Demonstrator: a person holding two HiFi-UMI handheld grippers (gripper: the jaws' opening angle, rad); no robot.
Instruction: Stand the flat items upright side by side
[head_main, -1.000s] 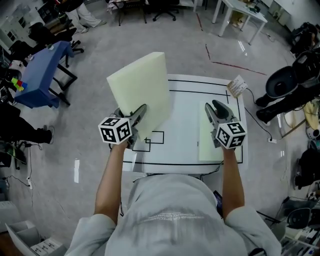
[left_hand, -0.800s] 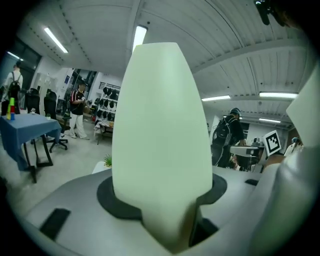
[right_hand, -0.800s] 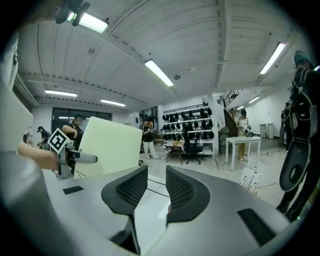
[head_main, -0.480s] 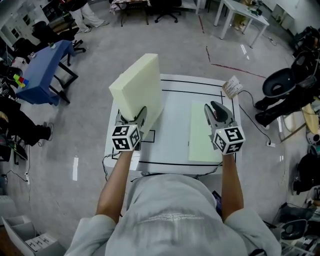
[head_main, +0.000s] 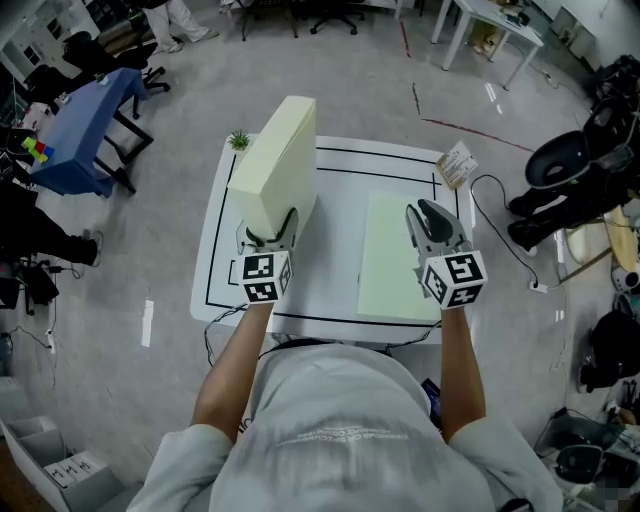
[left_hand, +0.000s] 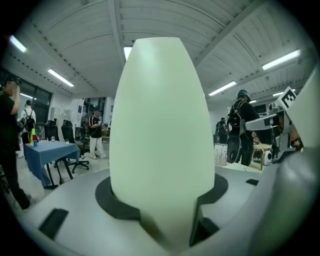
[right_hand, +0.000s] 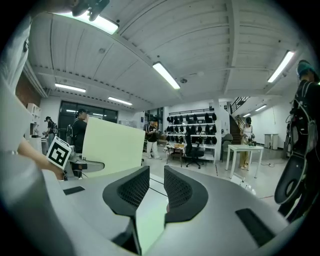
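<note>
Left tool (head_main: 268, 238) clamps thick foam slab (head_main: 275, 160) upright, surface (head_main: 335, 190) left side. Right tool (head_main: 432, 225) jaws closing round thin sheet (head_main: 385, 262) lying flat, right side. Next, likely: pinch edge, tip sheet upright beside slab.

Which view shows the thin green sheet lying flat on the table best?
The head view: the whole thin sheet lies flat on the table's right side. In the right gripper view only a sliver shows between the right gripper's closing jaws, unclamped. The left gripper view is filled by the thick foam block.
</note>
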